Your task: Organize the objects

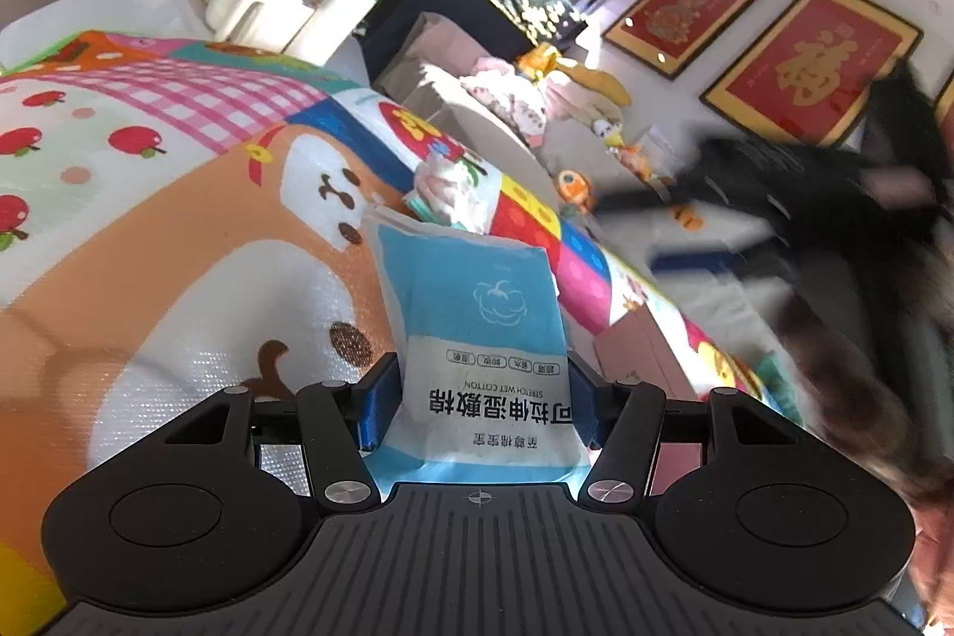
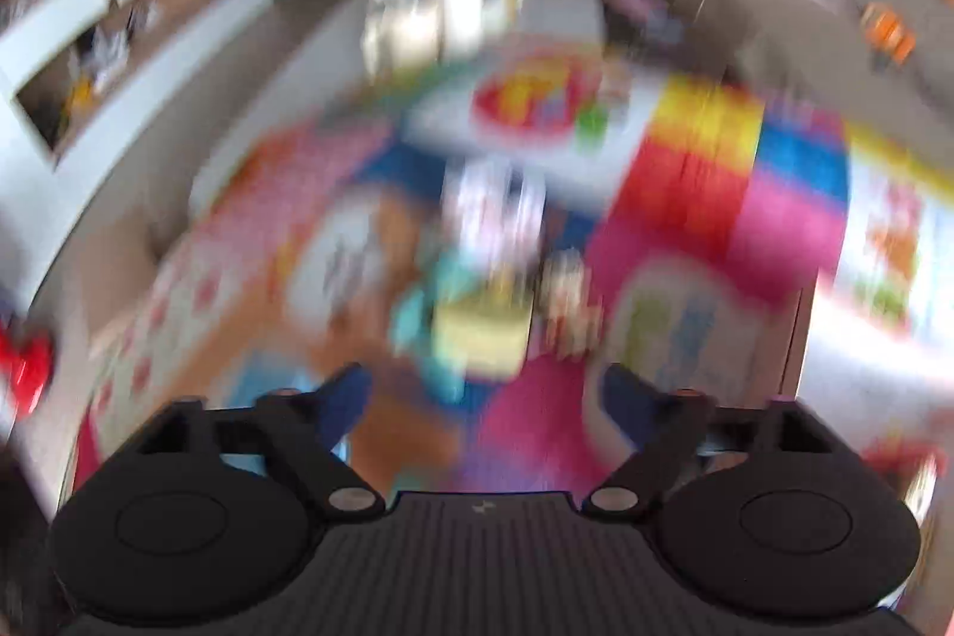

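- Two views, and only the left wrist's is sharp; the right wrist's is smeared by motion blur, so most things in it are just patches of colour.
- Left gripper (image 1: 477, 400): its blue fingers (image 1: 377, 412) are clamped on a blue-and-white packet (image 1: 477, 332), one finger on each side of the lower part. The packet's bottom end is cut off behind the gripper body.
- The packet is held up above a colourful play mat (image 1: 179, 230), over the mat's brown-and-white cartoon dog. Its print reads upside down from here: "STRETCH WET COTTON", a line of large Chinese characters, a row of small boxed labels too small to read, and a cotton-boll outline on the blue panel.
- Just behind the packet's top edge a crumpled pink-and-white bundle (image 1: 447, 192) lies on the mat, partly hidden by the packet; I cannot tell what it is.
- Right gripper (image 2: 486, 397): its fingers (image 2: 346, 400) stand wide apart with nothing between them, hanging above the mat (image 2: 685, 195).
- Ahead of it lies a blurred cluster: something yellow (image 2: 483, 332), a teal piece (image 2: 441, 308) beside it and a pale patch beyond. None can be made out.
- In the left view the right gripper shows only as a dark blurred streak (image 1: 805, 195) at the right edge.
- Framed red-and-gold pictures (image 1: 817, 64) hang on the wall; their characters are unclear.
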Demonstrator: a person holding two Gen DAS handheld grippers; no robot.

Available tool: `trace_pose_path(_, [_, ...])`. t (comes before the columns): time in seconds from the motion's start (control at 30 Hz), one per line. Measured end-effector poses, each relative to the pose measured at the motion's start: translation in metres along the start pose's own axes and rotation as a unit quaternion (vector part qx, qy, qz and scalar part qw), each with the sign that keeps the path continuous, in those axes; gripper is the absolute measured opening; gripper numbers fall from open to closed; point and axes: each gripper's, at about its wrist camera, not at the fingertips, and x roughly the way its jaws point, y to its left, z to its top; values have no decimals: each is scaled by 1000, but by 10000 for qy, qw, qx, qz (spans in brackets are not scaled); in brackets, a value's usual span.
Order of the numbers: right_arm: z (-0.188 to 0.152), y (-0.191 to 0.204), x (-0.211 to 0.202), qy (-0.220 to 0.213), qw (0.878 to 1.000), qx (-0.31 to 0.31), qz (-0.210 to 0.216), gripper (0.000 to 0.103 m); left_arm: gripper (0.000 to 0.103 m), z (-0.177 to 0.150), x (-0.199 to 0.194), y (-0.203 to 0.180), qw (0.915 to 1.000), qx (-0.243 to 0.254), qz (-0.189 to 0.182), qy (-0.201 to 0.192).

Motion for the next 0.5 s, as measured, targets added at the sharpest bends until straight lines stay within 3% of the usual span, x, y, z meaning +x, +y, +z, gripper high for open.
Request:
trace_pose_path(0.2, [61, 15, 99, -360, 9967, -154, -713, 87, 62, 3, -12, 7, 9987, -198, 91, -456])
trace_pose_path(0.33, [67, 5, 144, 112, 9976, 204, -653, 49, 62, 4, -10, 7, 9989, -186, 102, -422])
trace_pose_path(0.4, [57, 4, 144, 287, 9981, 168, -524, 45, 62, 5, -10, 7, 9988, -234, 93, -428])
trace_pose_path(0.5, [31, 9, 120, 321, 9969, -464, -542, 42, 62, 6, -7, 7, 9992, -235, 72, -320])
